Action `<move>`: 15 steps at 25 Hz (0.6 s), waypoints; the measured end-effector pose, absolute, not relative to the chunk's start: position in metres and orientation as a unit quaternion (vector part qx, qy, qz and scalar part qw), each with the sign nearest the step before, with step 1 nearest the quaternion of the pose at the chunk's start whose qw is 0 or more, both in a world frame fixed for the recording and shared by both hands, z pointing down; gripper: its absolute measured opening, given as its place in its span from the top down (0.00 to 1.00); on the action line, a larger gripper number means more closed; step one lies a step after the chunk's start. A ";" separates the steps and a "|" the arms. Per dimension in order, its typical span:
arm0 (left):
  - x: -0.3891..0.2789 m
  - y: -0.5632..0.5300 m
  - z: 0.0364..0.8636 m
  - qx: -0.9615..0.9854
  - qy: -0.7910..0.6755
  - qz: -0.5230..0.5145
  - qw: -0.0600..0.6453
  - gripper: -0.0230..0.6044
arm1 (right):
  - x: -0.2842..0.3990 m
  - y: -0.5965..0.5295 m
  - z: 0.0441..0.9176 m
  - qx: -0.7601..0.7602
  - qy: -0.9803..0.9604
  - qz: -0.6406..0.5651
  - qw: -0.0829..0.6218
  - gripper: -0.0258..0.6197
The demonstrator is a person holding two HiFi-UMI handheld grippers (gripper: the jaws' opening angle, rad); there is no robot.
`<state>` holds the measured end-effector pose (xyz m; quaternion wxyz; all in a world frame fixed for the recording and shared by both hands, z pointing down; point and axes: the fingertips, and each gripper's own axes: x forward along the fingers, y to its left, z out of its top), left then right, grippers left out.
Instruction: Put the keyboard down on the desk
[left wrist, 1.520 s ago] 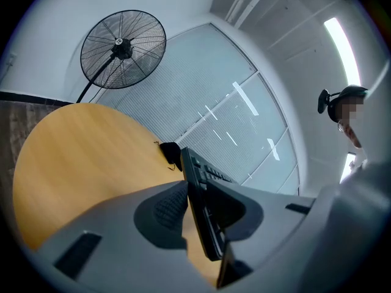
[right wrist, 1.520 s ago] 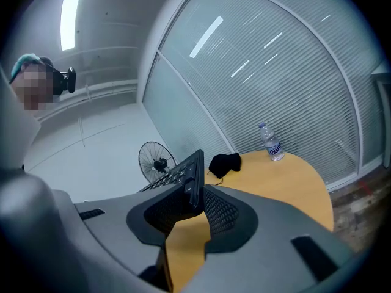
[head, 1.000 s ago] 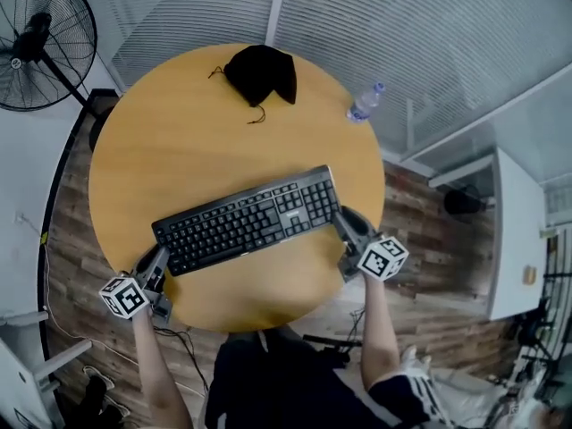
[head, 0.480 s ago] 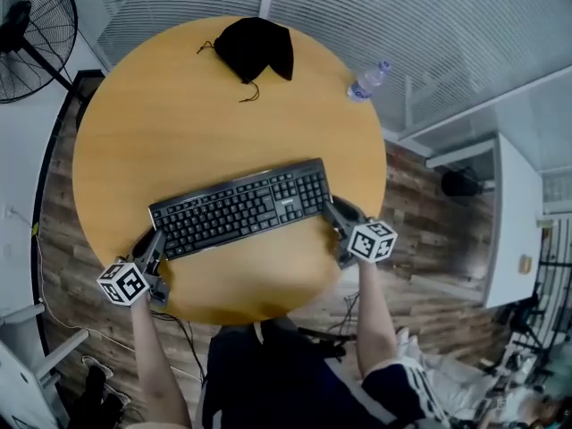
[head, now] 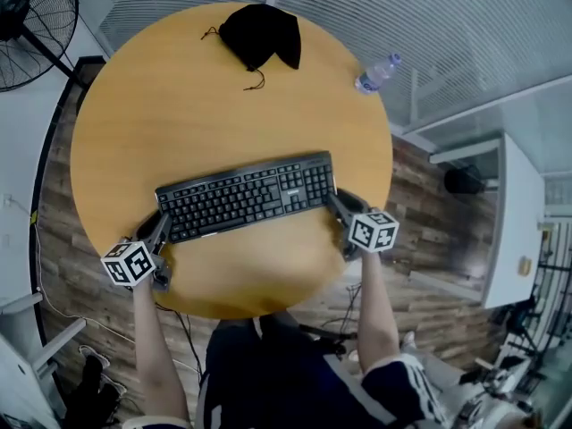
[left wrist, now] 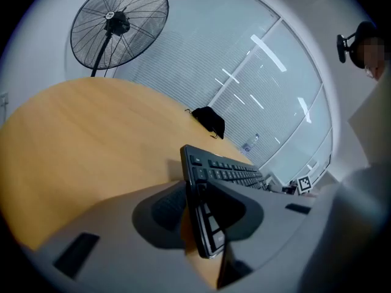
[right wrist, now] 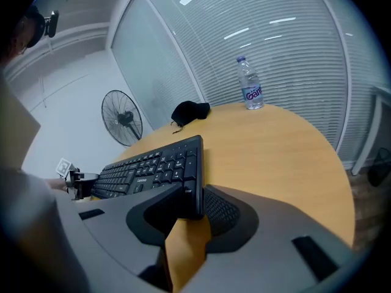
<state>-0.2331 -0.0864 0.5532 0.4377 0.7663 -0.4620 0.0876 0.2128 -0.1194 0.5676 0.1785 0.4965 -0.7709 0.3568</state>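
A black keyboard (head: 243,195) lies across the near half of the round wooden desk (head: 179,105), held at both ends. My left gripper (head: 161,232) is shut on its left end, and in the left gripper view the keyboard (left wrist: 226,173) edge sits tilted between the jaws of the left gripper (left wrist: 198,209). My right gripper (head: 338,207) is shut on the right end. In the right gripper view the keyboard (right wrist: 153,166) runs out from the right gripper (right wrist: 192,206) low over the desktop. Whether it rests on the wood I cannot tell.
A black cloth bag (head: 259,38) lies at the desk's far side, and a water bottle (head: 375,74) stands near the far right rim. A standing fan (head: 31,25) is on the floor at the left. A white cabinet (head: 514,231) stands to the right, and window blinds run behind.
The keyboard has turned a little, so it lies more level across the view. Both grippers kept their hold on its ends, and the head view has shifted slightly.
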 end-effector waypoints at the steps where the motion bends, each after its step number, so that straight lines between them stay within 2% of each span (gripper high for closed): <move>1: -0.233 -0.087 0.556 0.762 -0.464 0.103 0.439 0.81 | 0.212 -0.119 0.569 0.495 -0.770 0.355 0.190 0.81; 7: -0.232 -0.089 0.569 0.741 -0.484 0.212 0.414 0.80 | 0.216 -0.120 0.580 0.493 -0.763 0.353 0.224 0.81; 15: -0.233 -0.089 0.564 0.748 -0.492 0.239 0.377 0.79 | 0.219 -0.120 0.573 0.488 -0.778 0.324 0.229 0.79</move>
